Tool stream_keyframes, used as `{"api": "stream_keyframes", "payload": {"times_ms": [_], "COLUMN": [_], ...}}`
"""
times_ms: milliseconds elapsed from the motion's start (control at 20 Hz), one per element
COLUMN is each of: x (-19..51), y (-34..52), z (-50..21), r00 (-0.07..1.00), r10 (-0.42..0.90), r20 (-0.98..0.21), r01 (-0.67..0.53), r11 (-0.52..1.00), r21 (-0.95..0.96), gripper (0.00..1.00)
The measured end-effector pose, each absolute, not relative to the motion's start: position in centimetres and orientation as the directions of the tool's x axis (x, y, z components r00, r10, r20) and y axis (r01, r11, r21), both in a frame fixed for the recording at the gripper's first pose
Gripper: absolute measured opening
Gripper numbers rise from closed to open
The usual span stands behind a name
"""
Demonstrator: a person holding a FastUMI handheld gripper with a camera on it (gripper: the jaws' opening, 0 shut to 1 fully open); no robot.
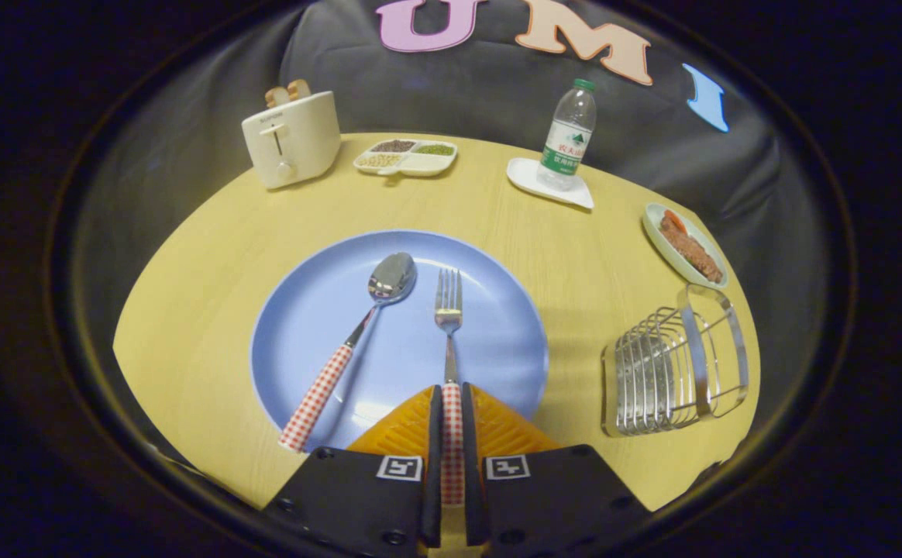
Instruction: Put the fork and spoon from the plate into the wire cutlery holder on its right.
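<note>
A blue plate (490, 341) lies on the yellow table just ahead of my fingers. On it rest a spoon (358, 333) with a red-checked handle, lying at a slant on the left, and a fork (449, 310) with the same handle, pointing straight away. My gripper (452, 403) is shut on the fork's checked handle, which runs between both fingers over the plate's near rim. The wire cutlery holder (672, 364) stands empty on the table to the right of the plate.
Beyond the plate stand a cream toaster (290, 138) with bread, a divided dish of grains (405, 156) and a water bottle (569, 136) on a white coaster. A small oval dish of food (685, 246) sits just behind the wire holder.
</note>
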State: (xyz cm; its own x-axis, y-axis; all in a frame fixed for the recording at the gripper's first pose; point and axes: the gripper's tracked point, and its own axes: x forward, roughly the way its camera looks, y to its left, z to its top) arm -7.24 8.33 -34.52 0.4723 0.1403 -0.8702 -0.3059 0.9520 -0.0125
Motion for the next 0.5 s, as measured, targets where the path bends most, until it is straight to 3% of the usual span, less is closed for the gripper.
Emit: {"api": "stream_keyframes", "payload": {"times_ms": [200, 500], "x": [-6.9, -6.4], "y": [7.2, 5.7], "z": [-34.0, -30.4], "r00": [0.470, 0.436], "r10": [0.118, 0.164], "r20": [-0.875, -0.885], "r01": [-0.276, -0.343], "r11": [0.961, 0.939], "r21": [-0.018, 0.004], "gripper": [0.09, 0.09]}}
